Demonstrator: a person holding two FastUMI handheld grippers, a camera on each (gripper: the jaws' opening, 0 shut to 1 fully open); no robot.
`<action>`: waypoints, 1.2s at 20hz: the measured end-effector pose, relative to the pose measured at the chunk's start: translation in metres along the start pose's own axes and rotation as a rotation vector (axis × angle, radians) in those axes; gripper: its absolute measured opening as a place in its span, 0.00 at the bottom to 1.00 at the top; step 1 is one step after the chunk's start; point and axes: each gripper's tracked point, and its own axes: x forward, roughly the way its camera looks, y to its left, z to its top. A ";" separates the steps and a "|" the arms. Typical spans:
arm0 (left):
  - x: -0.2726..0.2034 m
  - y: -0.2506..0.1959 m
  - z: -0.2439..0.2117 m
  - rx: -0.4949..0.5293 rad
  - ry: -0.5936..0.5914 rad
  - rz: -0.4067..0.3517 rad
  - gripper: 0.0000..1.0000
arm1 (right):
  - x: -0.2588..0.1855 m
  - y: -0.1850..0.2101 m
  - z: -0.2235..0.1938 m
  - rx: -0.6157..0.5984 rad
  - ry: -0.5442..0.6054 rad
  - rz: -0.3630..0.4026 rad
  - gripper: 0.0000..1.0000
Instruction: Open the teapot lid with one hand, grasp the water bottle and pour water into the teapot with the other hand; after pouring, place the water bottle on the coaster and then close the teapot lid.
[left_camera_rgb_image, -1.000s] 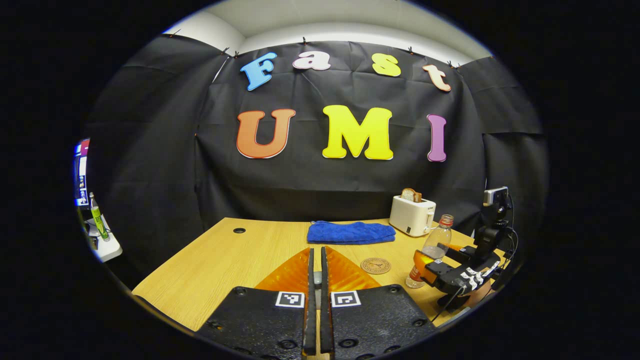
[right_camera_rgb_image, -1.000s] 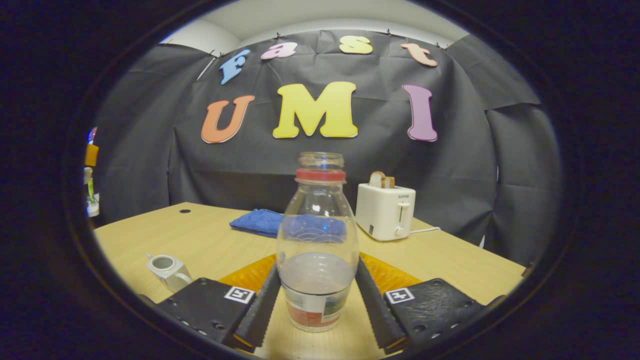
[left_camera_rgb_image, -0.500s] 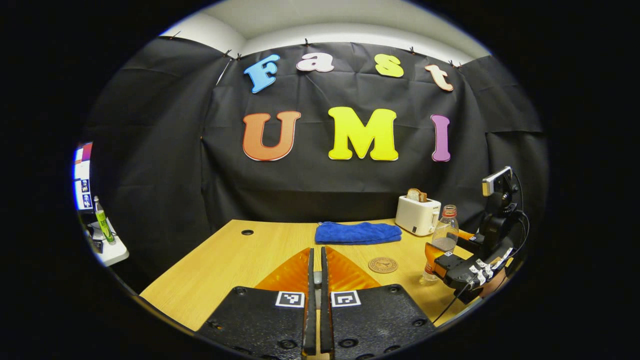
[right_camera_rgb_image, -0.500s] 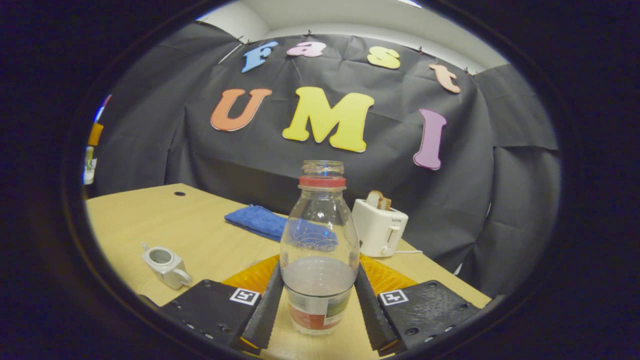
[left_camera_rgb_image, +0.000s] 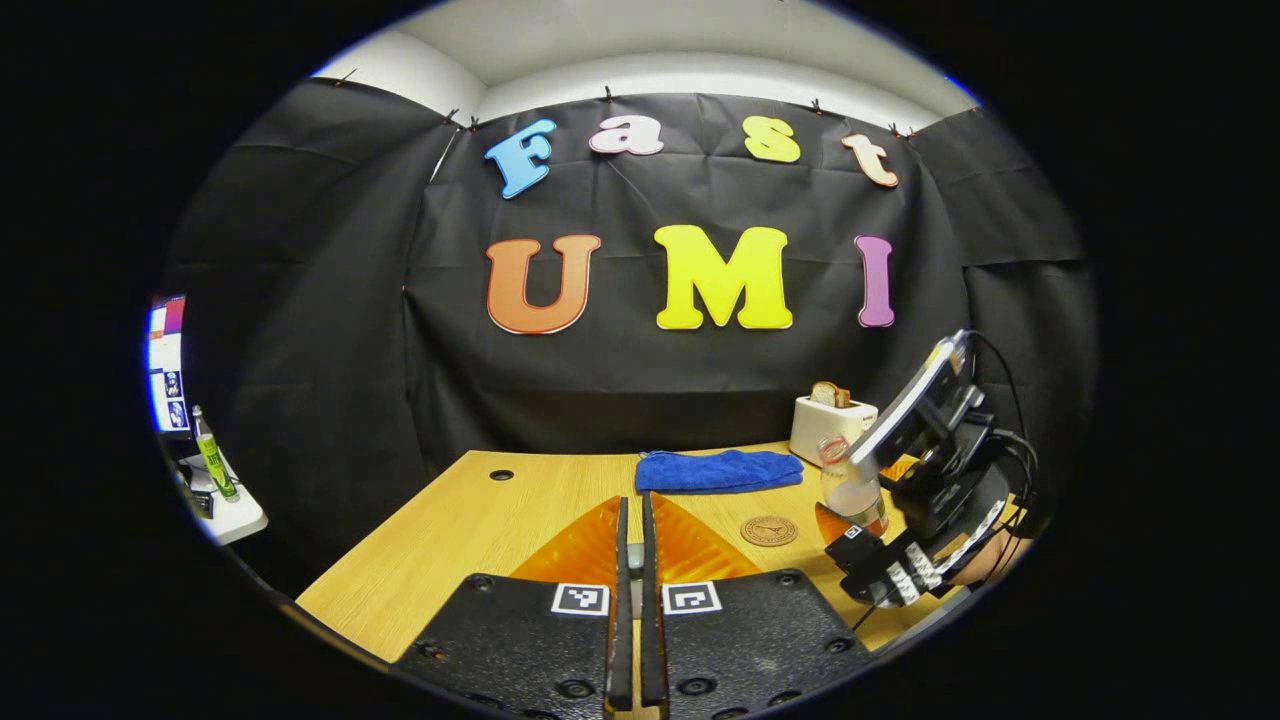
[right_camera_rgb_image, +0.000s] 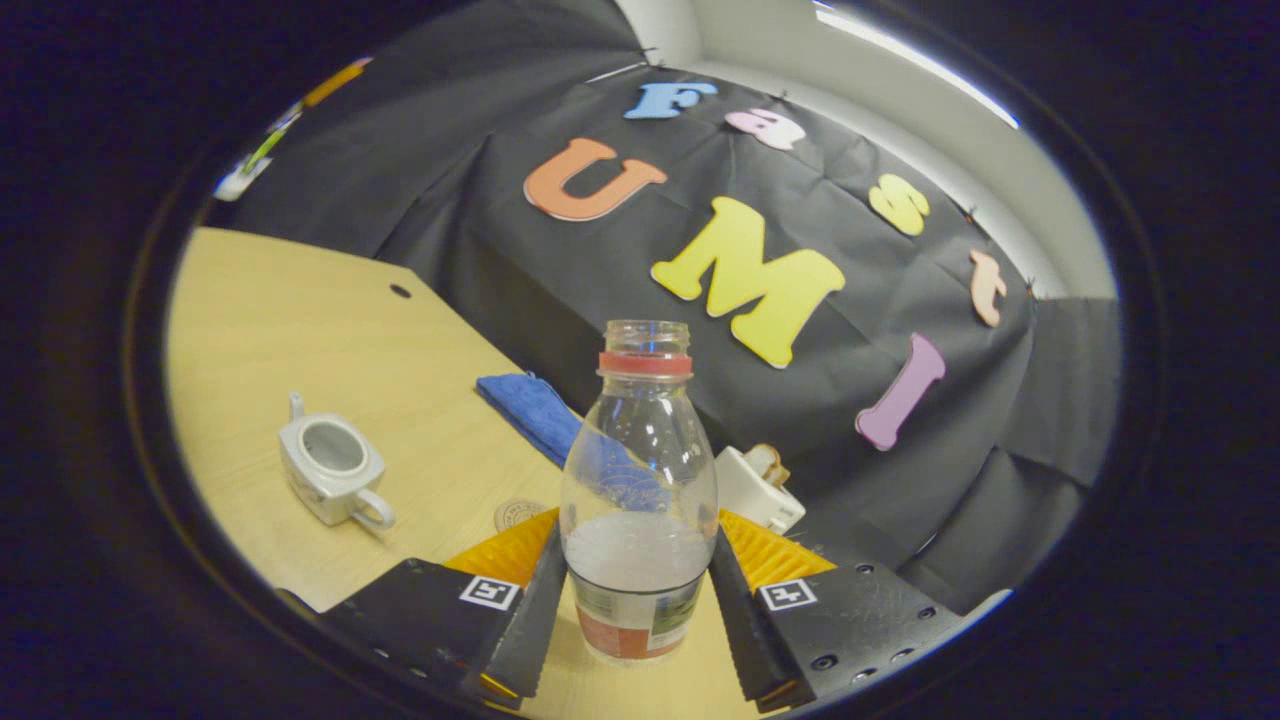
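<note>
**Tilting the water bottle toward the open teapot**

Your right hand-held gripper (right_camera_rgb_image: 638, 600) clamps the water bottle (right_camera_rgb_image: 638, 500) at its label, both fingers pressing, tipped leftward over the worktop (right_camera_rgb_image: 260, 320). The lidless teapot (right_camera_rgb_image: 330, 470) sits left, near the coaster (left_camera_rgb_image: 768, 530). Your left hand-held gripper (left_camera_rgb_image: 630, 600) is nearly closed; what it holds is unclear.

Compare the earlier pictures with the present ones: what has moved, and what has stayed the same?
The right gripper, still shut on the water bottle, has lifted it off the table and tilted it toward the open teapot. The left gripper stays shut and raised. Coaster, towel and toaster have not moved.
</note>
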 end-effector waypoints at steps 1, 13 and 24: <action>-0.001 0.003 0.000 -0.004 0.000 0.004 0.05 | -0.001 0.005 0.003 -0.076 -0.012 -0.017 0.73; -0.001 0.040 -0.008 -0.067 0.012 0.077 0.05 | -0.002 0.047 0.015 -0.647 -0.112 -0.091 0.72; 0.002 0.038 -0.014 -0.008 0.032 0.080 0.05 | -0.007 0.042 0.014 -1.000 -0.152 -0.112 0.72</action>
